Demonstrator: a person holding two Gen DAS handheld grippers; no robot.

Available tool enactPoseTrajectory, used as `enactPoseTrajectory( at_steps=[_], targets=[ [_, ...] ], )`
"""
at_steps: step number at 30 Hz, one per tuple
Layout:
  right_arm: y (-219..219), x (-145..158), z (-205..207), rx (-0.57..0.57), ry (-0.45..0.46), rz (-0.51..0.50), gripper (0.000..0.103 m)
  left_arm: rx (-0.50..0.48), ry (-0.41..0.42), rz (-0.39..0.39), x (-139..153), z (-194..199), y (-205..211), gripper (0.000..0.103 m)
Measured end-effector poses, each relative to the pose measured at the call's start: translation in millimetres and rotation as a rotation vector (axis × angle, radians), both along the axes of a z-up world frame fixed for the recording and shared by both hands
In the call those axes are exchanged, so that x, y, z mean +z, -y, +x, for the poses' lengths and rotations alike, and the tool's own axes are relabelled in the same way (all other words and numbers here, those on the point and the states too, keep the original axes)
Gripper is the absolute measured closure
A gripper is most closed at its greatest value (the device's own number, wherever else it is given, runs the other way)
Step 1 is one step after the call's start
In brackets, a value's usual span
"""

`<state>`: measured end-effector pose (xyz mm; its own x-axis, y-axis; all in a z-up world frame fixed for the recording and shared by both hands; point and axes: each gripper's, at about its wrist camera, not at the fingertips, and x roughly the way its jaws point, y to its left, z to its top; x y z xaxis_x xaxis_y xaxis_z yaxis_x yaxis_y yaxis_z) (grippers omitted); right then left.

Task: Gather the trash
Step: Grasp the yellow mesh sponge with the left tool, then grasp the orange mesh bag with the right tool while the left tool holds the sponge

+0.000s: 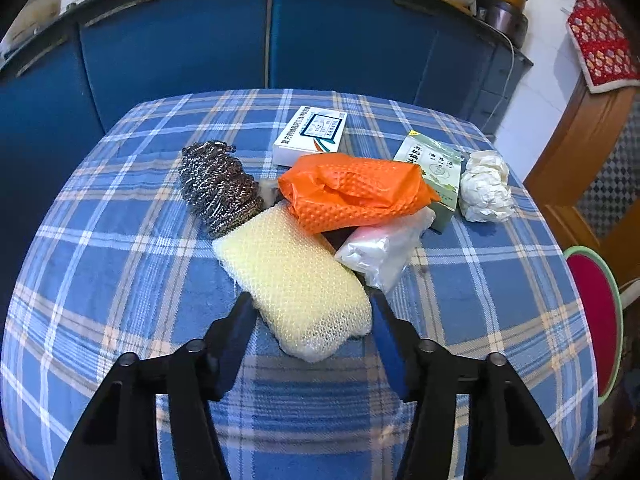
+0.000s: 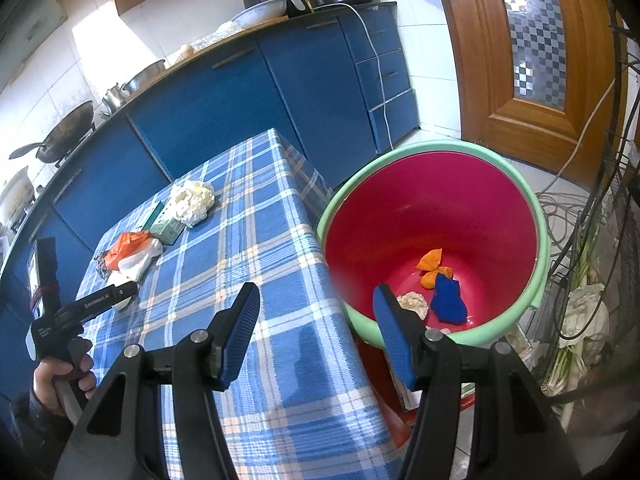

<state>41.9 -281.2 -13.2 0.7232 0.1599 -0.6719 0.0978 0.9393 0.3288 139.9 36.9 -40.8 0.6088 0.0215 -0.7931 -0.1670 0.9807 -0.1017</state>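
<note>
A pile of trash lies on the blue plaid tablecloth point(image 1: 120, 248): a yellow mesh sponge point(image 1: 296, 280), a steel wool scourer point(image 1: 218, 188), an orange plastic bag point(image 1: 352, 192), a clear plastic bag point(image 1: 384, 250), a white box point(image 1: 312, 134), a green box point(image 1: 434, 168) and a crumpled white tissue point(image 1: 486, 186). My left gripper point(image 1: 310, 310) is open, its jaws on either side of the near end of the sponge. My right gripper point(image 2: 316, 300) is open and empty, above the table edge beside the red bin point(image 2: 432, 216). The bin holds orange, blue and white scraps.
Blue kitchen cabinets point(image 1: 180, 40) stand behind the table. The bin's green rim point(image 1: 612, 312) shows at the table's right side. A wooden door point(image 2: 520, 60) and loose cables point(image 2: 568, 208) are to the right of the bin. The left gripper point(image 2: 120, 294) shows over the pile.
</note>
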Motion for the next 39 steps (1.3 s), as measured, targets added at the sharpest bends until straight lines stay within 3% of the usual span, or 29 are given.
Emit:
enactPoseTrajectory(
  at_steps=[7,17,31,39],
  targets=[
    [-6.6,0.2,4.7,0.021,-0.006,-0.005,0.042,-0.033,0.009,-0.029,3.1,-17.1,-9.7,0.052],
    [-38.3,2.6,16.6,0.096,-0.014,-0.018,0.042,-0.053,0.087,-0.049,27.3,-46.0,-29.1,0.052],
    [-118.1,23.6,41.5,0.260,0.021,-0.062,0.037,-0.008,0.141,-0.038,42.2,-50.2,-73.2,0.052],
    [-163.9,33.4,64.5,0.352,0.048,-0.081,0.037,0.034,0.132,-0.026,40.2,-43.6,-101.9,0.052]
  ],
)
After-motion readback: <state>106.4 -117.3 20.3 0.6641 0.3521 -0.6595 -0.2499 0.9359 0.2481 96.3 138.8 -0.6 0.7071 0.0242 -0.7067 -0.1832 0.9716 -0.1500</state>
